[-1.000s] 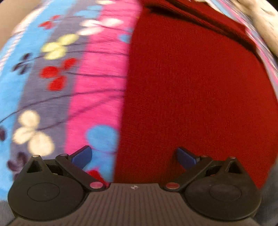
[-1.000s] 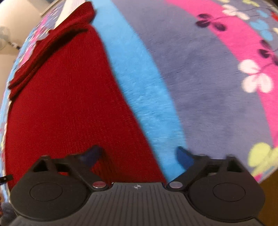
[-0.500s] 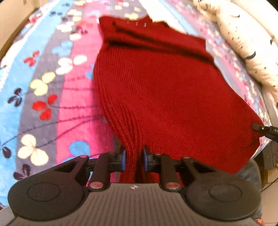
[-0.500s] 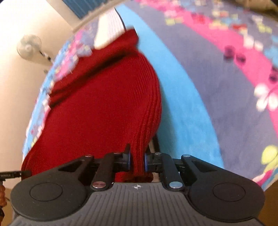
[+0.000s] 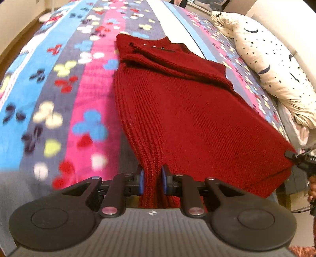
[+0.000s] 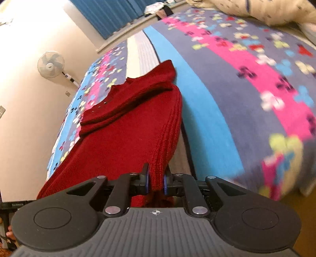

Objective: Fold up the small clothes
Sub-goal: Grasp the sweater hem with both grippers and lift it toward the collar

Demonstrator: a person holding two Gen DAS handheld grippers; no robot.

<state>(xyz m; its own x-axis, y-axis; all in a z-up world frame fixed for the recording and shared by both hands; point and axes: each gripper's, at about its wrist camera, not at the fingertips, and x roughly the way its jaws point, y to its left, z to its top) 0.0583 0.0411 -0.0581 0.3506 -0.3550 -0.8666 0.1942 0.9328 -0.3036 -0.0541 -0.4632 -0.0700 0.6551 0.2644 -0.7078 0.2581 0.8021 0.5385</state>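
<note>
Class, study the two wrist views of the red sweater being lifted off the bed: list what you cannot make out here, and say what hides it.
- The red sweater hem, both views: hidden behind each tool body, below the pads.
- Left tool and right tool: the pinched fabric's thickness is unreadable.
- Blanket pattern, both views: near flowers blurred.
- Pillow, left view: cut off by the right edge.
- Small studs near the collar: too small to identify.

I see a bed (image 6: 227, 83) under a striped floral blanket; beyond its far end hang blue curtains (image 6: 110, 13), a standing fan (image 6: 51, 64) left against the cream wall (image 6: 25, 110).
</note>
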